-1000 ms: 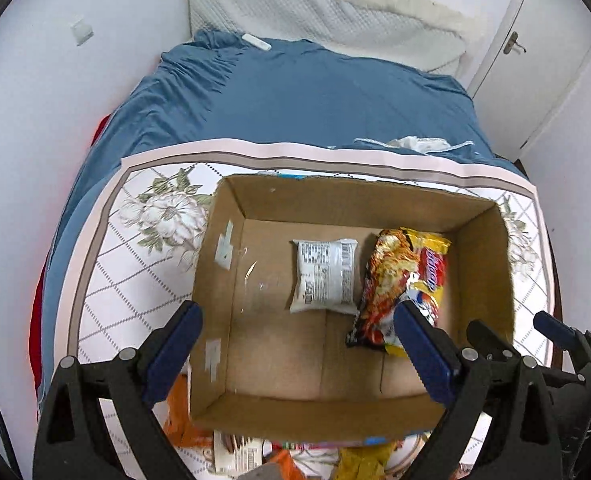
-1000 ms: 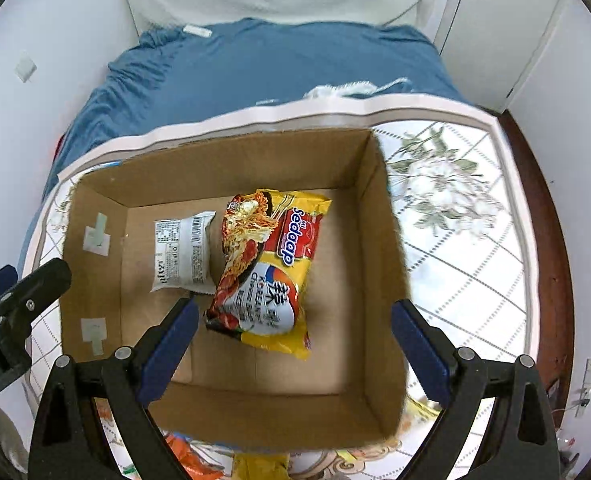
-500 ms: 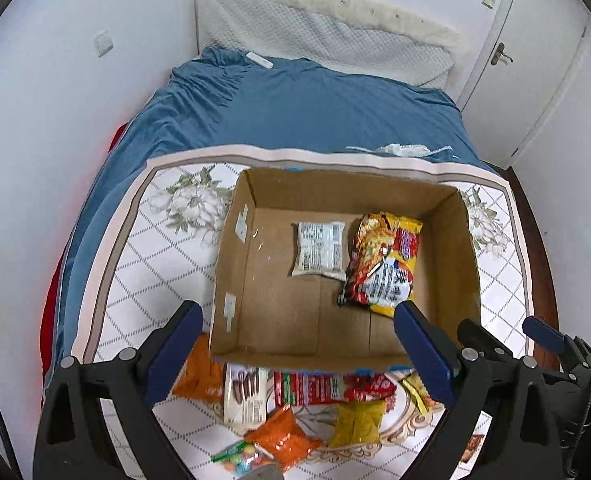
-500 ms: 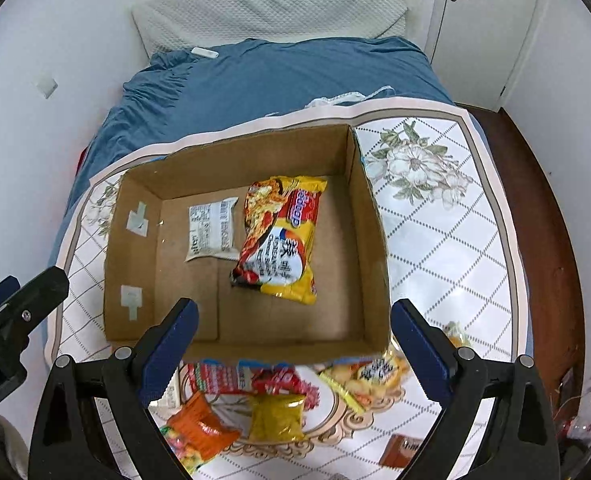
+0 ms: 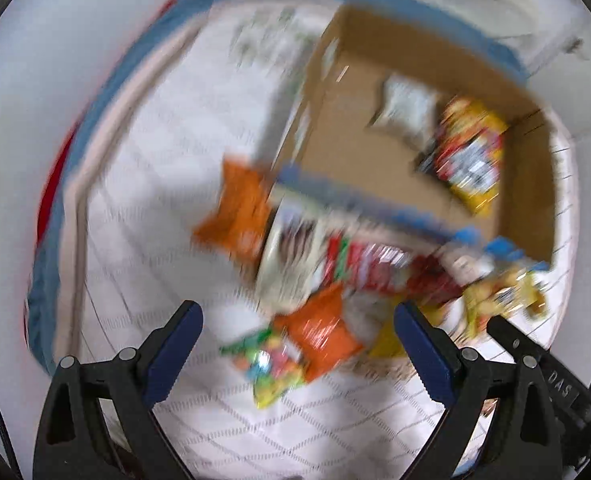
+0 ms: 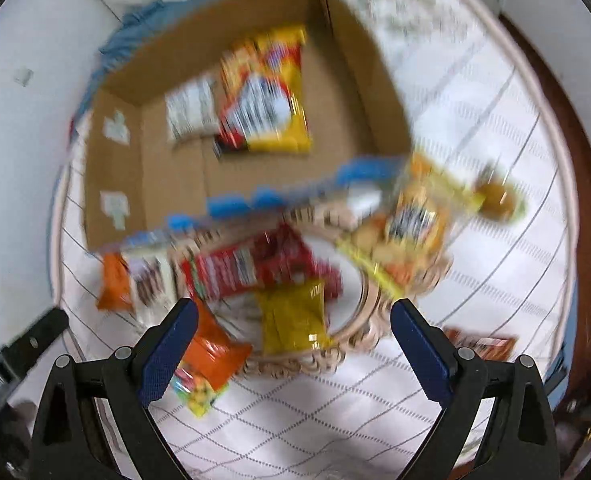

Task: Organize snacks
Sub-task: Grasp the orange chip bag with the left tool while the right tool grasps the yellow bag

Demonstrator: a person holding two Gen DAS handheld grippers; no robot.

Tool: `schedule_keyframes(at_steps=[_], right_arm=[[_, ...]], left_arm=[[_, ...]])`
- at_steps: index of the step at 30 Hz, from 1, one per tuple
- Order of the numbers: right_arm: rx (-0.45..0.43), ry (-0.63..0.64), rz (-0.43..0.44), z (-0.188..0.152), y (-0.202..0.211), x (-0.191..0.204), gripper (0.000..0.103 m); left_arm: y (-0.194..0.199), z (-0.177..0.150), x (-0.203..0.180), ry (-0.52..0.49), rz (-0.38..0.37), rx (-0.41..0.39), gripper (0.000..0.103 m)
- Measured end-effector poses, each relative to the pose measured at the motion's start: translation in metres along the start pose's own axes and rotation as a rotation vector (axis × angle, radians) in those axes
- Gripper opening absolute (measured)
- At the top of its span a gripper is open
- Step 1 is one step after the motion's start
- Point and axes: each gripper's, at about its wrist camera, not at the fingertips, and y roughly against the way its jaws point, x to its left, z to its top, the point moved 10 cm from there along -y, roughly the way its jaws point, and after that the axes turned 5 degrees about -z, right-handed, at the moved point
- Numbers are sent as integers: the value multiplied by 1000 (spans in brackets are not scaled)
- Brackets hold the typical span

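Snacks [image 6: 291, 320] beside cardboard box [image 6: 111, 168], under spread right hand-held gripper [image 6: 293, 320].

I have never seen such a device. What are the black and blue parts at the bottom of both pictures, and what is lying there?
Each picture comes from a camera on a hand-held gripper, looking forward along its jaws. One shows the left gripper, the other the right gripper. Both stand open and hold nothing. The pictures are blurred. Ahead is a cardboard box with a yellow noodle packet and a white packet inside. Loose snack packets lie in front of the box on a patterned white cloth.
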Motion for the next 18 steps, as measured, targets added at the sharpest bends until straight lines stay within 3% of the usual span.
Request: schedule_keyframes(at_steps=[2,4,11,13,15,18], right_arm=[[95,-2,-9,-18,-45,-3,99],[119,-5,-12,-22,-58,-3,99],[249,3,-14,-44,-127,10,97],[268,17,-28,-49,-139,14,92],[287,38,-64,-55,-151,12,75],[270,68,-90,-60,-150,3,69]], left_arm=[[-29,-18,12,61,-15,89,98],[-52,-32,18,115,-41,153,98],[-88,-45,12,219,-114,257,98],[-98,-47,8,211,-105,281,98],[-107,-48,4,197,-90,302,98],[-120,-55,-5,172,-77,336,98]])
